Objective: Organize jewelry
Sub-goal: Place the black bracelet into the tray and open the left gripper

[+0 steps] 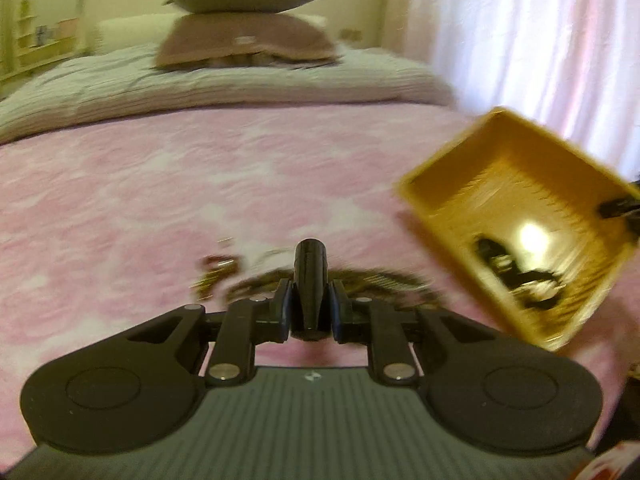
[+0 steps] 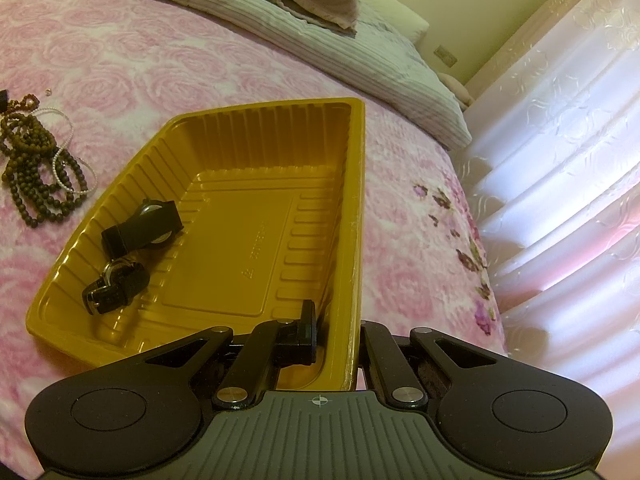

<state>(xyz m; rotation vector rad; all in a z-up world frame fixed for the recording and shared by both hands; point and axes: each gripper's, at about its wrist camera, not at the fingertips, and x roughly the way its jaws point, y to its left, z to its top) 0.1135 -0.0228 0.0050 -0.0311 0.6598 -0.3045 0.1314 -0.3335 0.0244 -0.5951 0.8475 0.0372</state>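
My right gripper (image 2: 336, 332) is shut on the near right rim of a yellow plastic tray (image 2: 256, 216) and holds it tilted above the pink bed. Two black watches (image 2: 132, 252) lie in the tray's left end. The tray also shows in the left wrist view (image 1: 516, 224), blurred, at the right. My left gripper (image 1: 311, 280) is shut on a black watch strap (image 1: 310, 276) that sticks up between its fingers. A pile of brown bead necklaces (image 2: 36, 168) and a pearl strand (image 2: 68, 160) lies on the blanket left of the tray, and below my left gripper (image 1: 224, 276).
The pink rose blanket (image 2: 140, 60) covers the bed. A grey folded quilt (image 2: 320, 40) and stacked pillows (image 1: 244, 20) lie at the far end. White curtains (image 2: 560, 160) hang along the right side. Wooden shelves (image 1: 40, 36) stand at the far left.
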